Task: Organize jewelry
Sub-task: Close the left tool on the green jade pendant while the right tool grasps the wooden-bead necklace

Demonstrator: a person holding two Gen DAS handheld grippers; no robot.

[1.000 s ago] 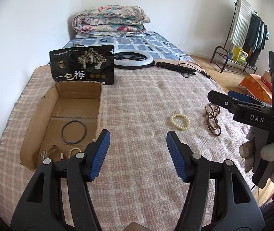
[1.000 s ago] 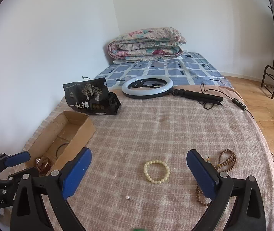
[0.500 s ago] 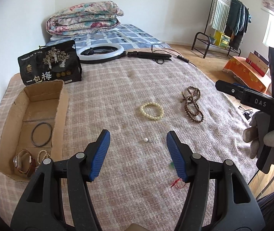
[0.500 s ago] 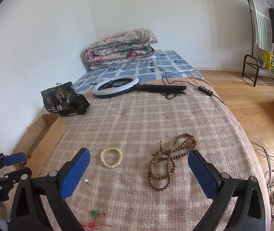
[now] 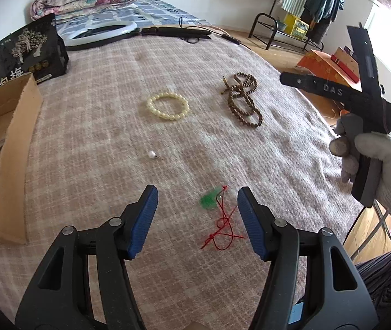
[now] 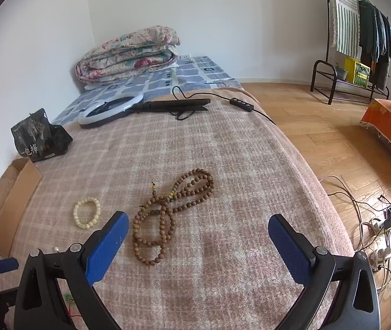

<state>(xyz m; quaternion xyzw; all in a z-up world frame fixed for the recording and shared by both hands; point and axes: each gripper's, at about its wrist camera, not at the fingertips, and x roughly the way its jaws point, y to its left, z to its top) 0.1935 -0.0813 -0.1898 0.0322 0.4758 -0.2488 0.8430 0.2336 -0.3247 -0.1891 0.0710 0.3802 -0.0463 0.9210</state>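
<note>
My left gripper (image 5: pixel 197 203) is open and empty, low over the plaid blanket (image 5: pixel 113 104), with a green pendant on a red cord (image 5: pixel 211 199) lying between its fingertips. Beyond it lie a small pearl (image 5: pixel 151 154), a cream bead bracelet (image 5: pixel 168 106) and a brown bead necklace (image 5: pixel 243 99). My right gripper (image 6: pixel 198 229) is open and empty, just short of the brown necklace (image 6: pixel 172 211); the cream bracelet (image 6: pixel 87 212) lies to its left. The cardboard box (image 5: pixel 11 137) at the left holds a black ring and other pieces, partly hidden.
A black snack bag (image 5: pixel 22 52) stands behind the box. A ring light (image 6: pixel 110 111) with its black handle and cable lies at the far end, before a folded quilt (image 6: pixel 129 53). The bed edge drops to a wooden floor (image 6: pixel 333 148) with cables on the right.
Both grippers have swung right, away from the box. The left one has come down over the green pendant; the right one now faces the brown necklace. Both stayed open.
</note>
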